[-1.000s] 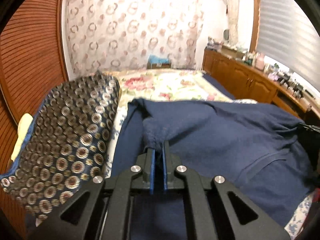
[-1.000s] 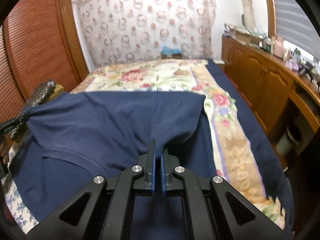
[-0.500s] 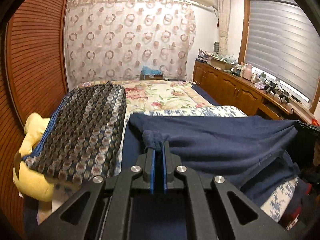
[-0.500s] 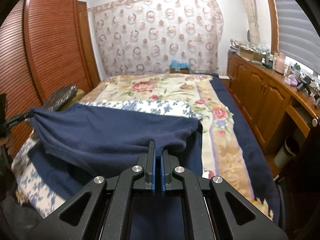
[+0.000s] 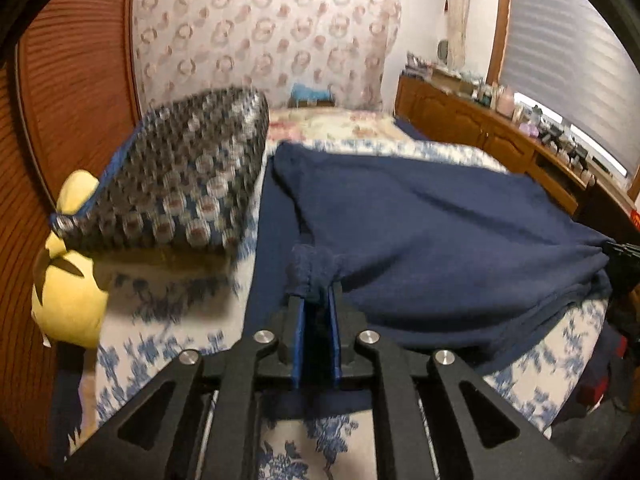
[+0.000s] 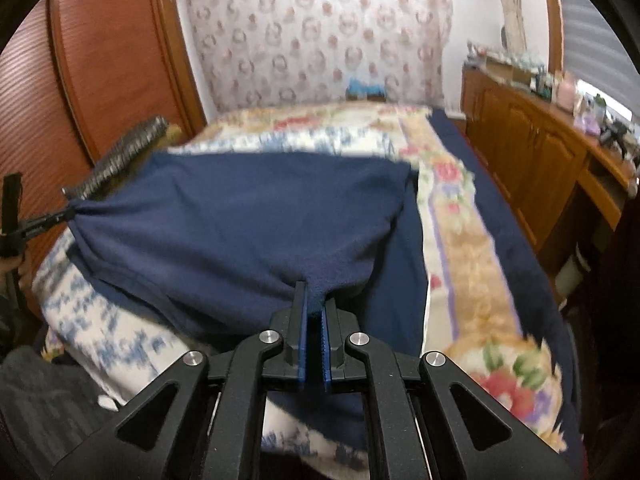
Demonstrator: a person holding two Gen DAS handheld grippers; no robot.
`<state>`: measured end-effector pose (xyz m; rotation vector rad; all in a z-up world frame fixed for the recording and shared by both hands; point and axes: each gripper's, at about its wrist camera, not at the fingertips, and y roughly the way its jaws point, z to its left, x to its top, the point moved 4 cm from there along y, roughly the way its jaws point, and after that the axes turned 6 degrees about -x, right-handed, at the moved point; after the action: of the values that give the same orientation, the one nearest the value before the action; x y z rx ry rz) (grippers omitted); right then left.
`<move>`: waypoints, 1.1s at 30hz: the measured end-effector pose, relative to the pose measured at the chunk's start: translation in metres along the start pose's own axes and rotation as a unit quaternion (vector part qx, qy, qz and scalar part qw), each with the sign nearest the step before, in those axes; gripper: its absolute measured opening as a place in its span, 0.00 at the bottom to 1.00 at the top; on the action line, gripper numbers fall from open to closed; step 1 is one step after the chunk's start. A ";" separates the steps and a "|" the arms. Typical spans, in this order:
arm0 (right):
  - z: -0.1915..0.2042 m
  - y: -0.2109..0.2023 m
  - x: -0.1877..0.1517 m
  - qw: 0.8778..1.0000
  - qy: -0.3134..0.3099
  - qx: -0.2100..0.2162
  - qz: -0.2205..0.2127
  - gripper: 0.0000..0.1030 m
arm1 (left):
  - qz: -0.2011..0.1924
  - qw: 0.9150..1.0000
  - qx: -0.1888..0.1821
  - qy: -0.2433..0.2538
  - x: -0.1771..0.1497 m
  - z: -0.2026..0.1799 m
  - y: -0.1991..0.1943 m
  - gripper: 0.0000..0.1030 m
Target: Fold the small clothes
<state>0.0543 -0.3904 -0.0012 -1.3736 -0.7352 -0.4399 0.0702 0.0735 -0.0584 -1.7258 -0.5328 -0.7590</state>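
A navy fleece garment [image 5: 440,232] lies spread across the bed, its near edge lifted and stretched between my two grippers. My left gripper [image 5: 316,300] has a bunched corner of the cloth between its blue pads; its jaws are opening slightly, with the cloth still caught at the tips. My right gripper [image 6: 316,300] is shut on the other corner of the garment [image 6: 248,216]. In the right wrist view the left gripper [image 6: 52,218] shows at the far left, pulling the cloth taut. The right gripper [image 5: 624,250] is at the right edge of the left wrist view.
A dark pillow [image 5: 180,176] with a ring pattern and a yellow plush toy [image 5: 68,292] lie left of the garment. A blue-flowered sheet [image 5: 152,340] covers the near bed and a floral cover [image 6: 460,220] the far part. Wooden cabinets [image 6: 540,152] line the right, a wardrobe [image 6: 120,60] the left.
Both grippers have drawn back toward the near edge of the bed, bringing the garment's held edge along. More of the blue-flowered sheet shows. The left jaws stand slightly wider.
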 end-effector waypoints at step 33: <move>0.074 0.081 0.022 0.997 -0.077 0.009 0.013 0.39 | 0.042 0.998 0.035 -0.020 -0.038 0.027 0.013 0.43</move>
<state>0.1088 -0.3020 -0.0423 -1.4085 -0.8441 -0.3091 0.0589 0.0970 -0.0990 -1.6898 -0.5048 -0.6409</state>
